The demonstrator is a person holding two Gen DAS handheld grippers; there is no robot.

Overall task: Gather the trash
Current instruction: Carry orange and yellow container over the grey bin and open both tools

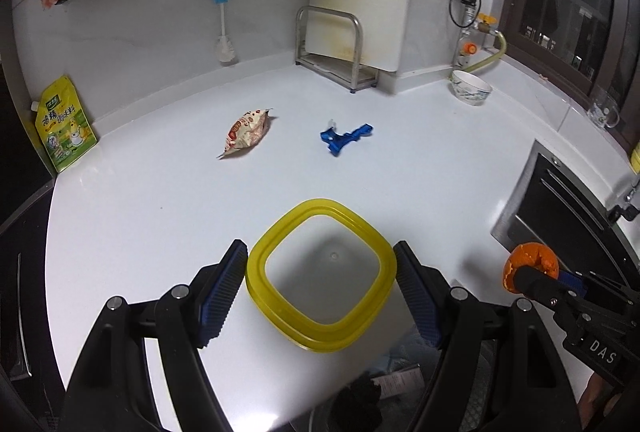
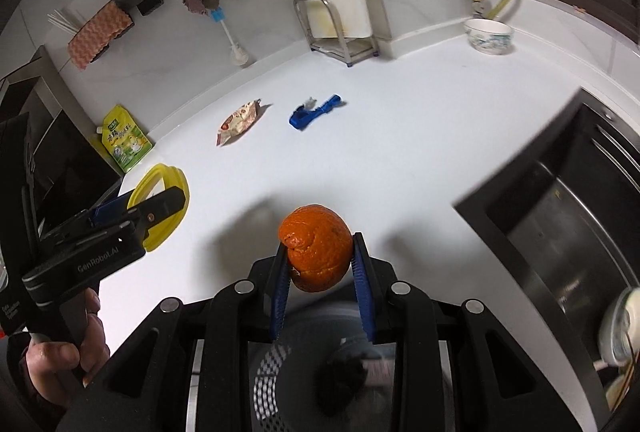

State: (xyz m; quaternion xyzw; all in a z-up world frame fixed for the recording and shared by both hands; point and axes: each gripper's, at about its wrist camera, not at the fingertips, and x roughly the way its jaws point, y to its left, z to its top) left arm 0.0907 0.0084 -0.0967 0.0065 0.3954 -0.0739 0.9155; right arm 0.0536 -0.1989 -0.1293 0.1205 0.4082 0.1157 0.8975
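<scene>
My left gripper (image 1: 320,247) is shut on a yellow-rimmed clear lid (image 1: 280,232), one pad against each side of the rim, held above the white counter (image 1: 160,192). My right gripper (image 2: 319,242) is shut on a curled orange peel (image 2: 316,252). That peel (image 1: 528,264) also shows at the right edge of the left wrist view. A snack wrapper (image 1: 248,132) and a blue plastic piece (image 1: 344,138) lie apart at mid-counter. Below both grippers stands a dark mesh bin (image 2: 272,372) with dark scraps inside. A hand (image 2: 60,364) grips the left gripper's handle.
A green pouch (image 1: 66,124) leans at the counter's left end. A metal rack (image 1: 332,44) and a patterned bowl (image 1: 472,88) stand at the back. The steel sink (image 2: 560,232) lies to the right, a glass mug (image 1: 604,112) beyond it. Cloths and a brush hang on the wall.
</scene>
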